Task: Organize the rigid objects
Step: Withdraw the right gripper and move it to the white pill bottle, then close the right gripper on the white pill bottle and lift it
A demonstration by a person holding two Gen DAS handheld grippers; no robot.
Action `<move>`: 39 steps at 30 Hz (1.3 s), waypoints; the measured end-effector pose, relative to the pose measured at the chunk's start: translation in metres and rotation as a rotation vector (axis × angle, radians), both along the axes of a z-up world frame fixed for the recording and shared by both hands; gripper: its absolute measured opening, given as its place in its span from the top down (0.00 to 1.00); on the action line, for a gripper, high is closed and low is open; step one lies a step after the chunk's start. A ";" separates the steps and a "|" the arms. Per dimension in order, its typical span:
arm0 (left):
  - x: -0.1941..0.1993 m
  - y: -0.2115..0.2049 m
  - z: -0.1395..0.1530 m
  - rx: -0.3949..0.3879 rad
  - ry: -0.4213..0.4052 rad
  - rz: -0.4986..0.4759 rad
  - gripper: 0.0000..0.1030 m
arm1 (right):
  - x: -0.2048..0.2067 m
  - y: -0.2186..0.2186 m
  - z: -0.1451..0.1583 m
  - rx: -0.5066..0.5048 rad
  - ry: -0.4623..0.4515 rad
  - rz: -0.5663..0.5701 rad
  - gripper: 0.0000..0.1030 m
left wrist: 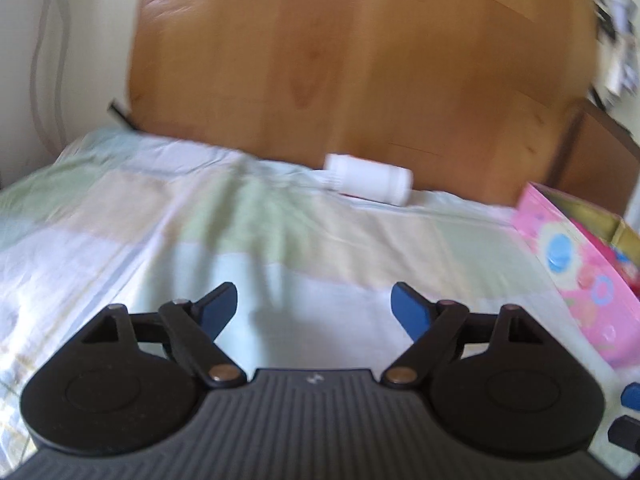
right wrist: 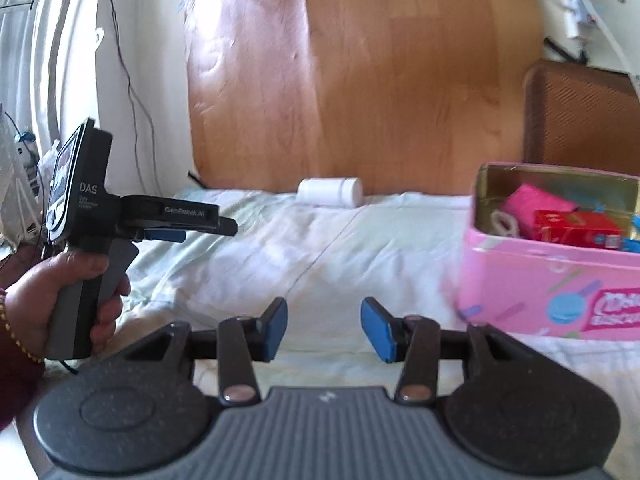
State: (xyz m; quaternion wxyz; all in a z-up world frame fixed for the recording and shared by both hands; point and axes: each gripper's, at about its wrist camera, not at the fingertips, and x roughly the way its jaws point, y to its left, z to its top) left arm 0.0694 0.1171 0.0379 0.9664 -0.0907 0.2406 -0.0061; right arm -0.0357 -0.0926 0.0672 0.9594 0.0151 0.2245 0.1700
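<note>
A white plastic bottle (left wrist: 370, 179) lies on its side at the far edge of the bed, against the wooden headboard; it also shows in the right wrist view (right wrist: 330, 191). A pink tin box (right wrist: 552, 264) stands open on the right, holding a pink item (right wrist: 536, 204) and a red packet (right wrist: 576, 226); its side shows in the left wrist view (left wrist: 576, 264). My left gripper (left wrist: 314, 306) is open and empty above the sheet, well short of the bottle. It also shows from the side in the right wrist view (right wrist: 200, 228). My right gripper (right wrist: 324, 326) is open and empty, left of the box.
The bed is covered by a pale patchwork sheet (left wrist: 240, 220). A wooden headboard (right wrist: 360, 80) rises behind it. A brown cabinet (right wrist: 580, 116) stands at the back right. Cables (right wrist: 132, 92) hang on the wall at the left.
</note>
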 end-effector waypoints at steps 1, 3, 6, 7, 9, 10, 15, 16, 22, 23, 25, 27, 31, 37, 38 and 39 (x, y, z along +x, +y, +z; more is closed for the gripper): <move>0.002 0.009 -0.002 -0.059 0.010 0.013 0.17 | 0.008 0.003 0.003 -0.010 0.003 0.005 0.58; 0.003 0.025 -0.004 -0.157 -0.010 0.024 0.17 | 0.031 0.010 0.013 -0.002 0.010 0.010 0.53; 0.003 0.036 -0.006 -0.235 -0.020 0.045 0.17 | 0.080 0.020 0.030 0.057 0.012 -0.021 0.39; 0.004 0.038 -0.006 -0.251 -0.022 0.043 0.17 | 0.096 0.023 0.033 0.070 0.013 -0.037 0.35; 0.004 0.039 -0.005 -0.270 -0.028 0.039 0.15 | 0.139 0.032 0.039 0.101 0.027 -0.052 0.19; 0.005 0.040 -0.005 -0.279 -0.025 0.037 0.14 | 0.159 0.037 0.040 0.105 0.029 -0.052 0.19; 0.005 0.046 -0.007 -0.334 -0.013 0.047 0.14 | 0.243 0.069 0.034 -0.042 0.031 -0.050 0.08; 0.005 0.048 -0.008 -0.345 -0.009 0.050 0.14 | 0.256 0.075 0.031 -0.095 0.033 -0.040 0.08; 0.006 0.049 -0.009 -0.362 0.000 0.039 0.13 | 0.314 0.101 0.005 -0.386 0.060 0.035 0.08; 0.006 0.049 -0.009 -0.365 0.002 0.035 0.13 | 0.322 0.103 0.001 -0.413 0.069 0.051 0.08; 0.007 0.049 -0.010 -0.380 0.008 0.028 0.11 | 0.337 0.103 -0.006 -0.459 0.093 0.074 0.08; 0.007 0.049 -0.011 -0.388 0.010 0.028 0.11 | 0.350 0.104 -0.011 -0.488 0.110 0.079 0.13; 0.007 0.049 -0.011 -0.386 0.010 0.029 0.10 | 0.363 0.102 -0.021 -0.480 0.149 0.098 0.28; 0.007 0.048 -0.012 -0.373 0.004 0.034 0.10 | 0.352 0.100 -0.024 -0.474 0.146 0.093 0.39; 0.007 0.048 -0.012 -0.373 0.003 0.036 0.10 | 0.349 0.100 -0.023 -0.468 0.146 0.093 0.41; 0.007 0.049 -0.012 -0.374 0.002 0.038 0.10 | 0.343 0.099 -0.021 -0.454 0.143 0.097 0.43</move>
